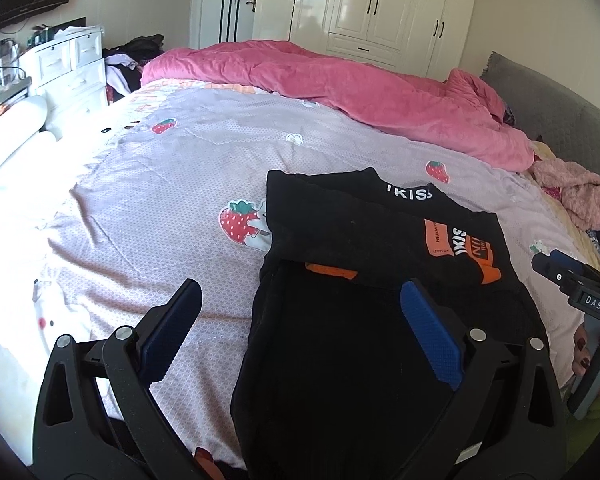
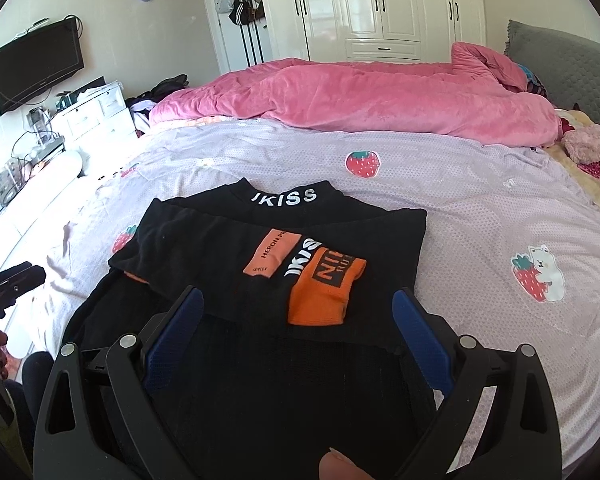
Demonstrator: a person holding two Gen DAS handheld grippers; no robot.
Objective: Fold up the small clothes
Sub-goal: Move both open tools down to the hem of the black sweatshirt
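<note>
A small black top (image 1: 360,240) (image 2: 284,240) with orange patches and white "JKISS" lettering lies partly folded on the bed, its upper part with the sleeves laid over the body. My left gripper (image 1: 300,292) is open and empty above the garment's left edge. My right gripper (image 2: 296,300) is open and empty over the garment's lower half, fingers on either side of the orange sleeve cuff (image 2: 324,292). The right gripper also shows at the right edge of the left wrist view (image 1: 572,280); the left gripper shows at the left edge of the right wrist view (image 2: 8,284).
The bed has a lilac strawberry-print sheet (image 1: 188,168) (image 2: 440,200). A pink quilt (image 1: 340,88) (image 2: 340,96) is bunched along the far side. Fluffy pink clothes (image 1: 576,192) lie by the grey headboard (image 2: 572,64). White drawers (image 1: 68,68) and a wardrobe (image 2: 380,4) stand beyond.
</note>
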